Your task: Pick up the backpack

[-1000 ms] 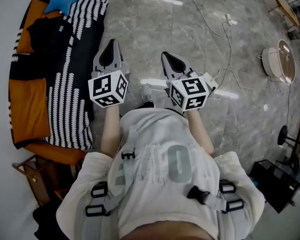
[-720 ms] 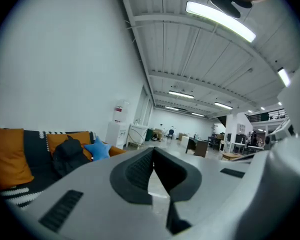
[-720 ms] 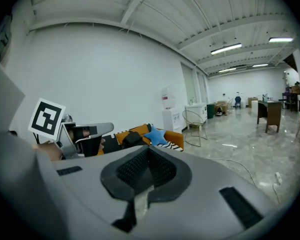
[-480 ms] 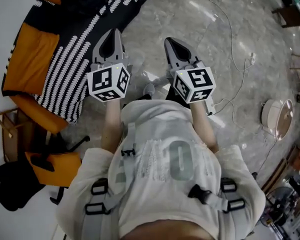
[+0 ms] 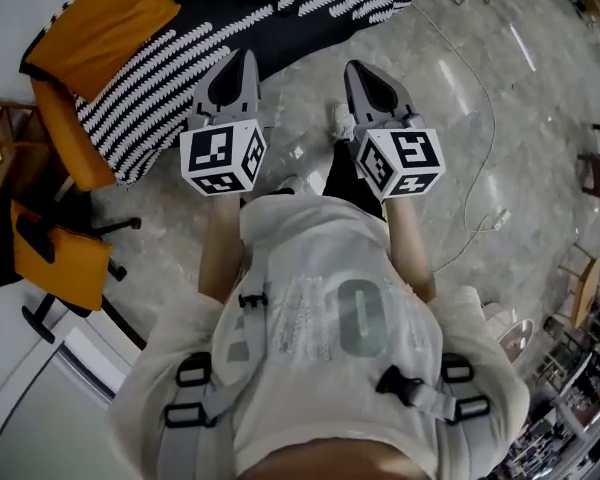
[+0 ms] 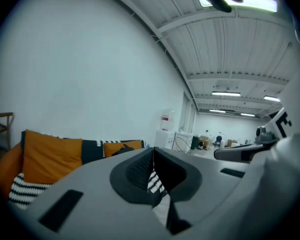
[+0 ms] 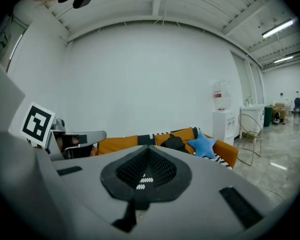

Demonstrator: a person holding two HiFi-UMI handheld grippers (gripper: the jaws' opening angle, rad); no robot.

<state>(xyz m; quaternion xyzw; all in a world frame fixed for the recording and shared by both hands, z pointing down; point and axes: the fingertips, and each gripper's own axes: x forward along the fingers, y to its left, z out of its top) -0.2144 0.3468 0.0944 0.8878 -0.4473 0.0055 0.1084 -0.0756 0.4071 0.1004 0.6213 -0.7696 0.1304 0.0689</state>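
Above the grey marbled floor, the left gripper and right gripper are held side by side, each with its jaws pressed together and nothing between them. The black backpack lies on the orange sofa, just beside a blue star cushion.

The right gripper is pointing toward an orange sofa, jaws pressing together, empty. A black backpack is lying there, touching a blue star cushion. A water dispenser is standing further right.
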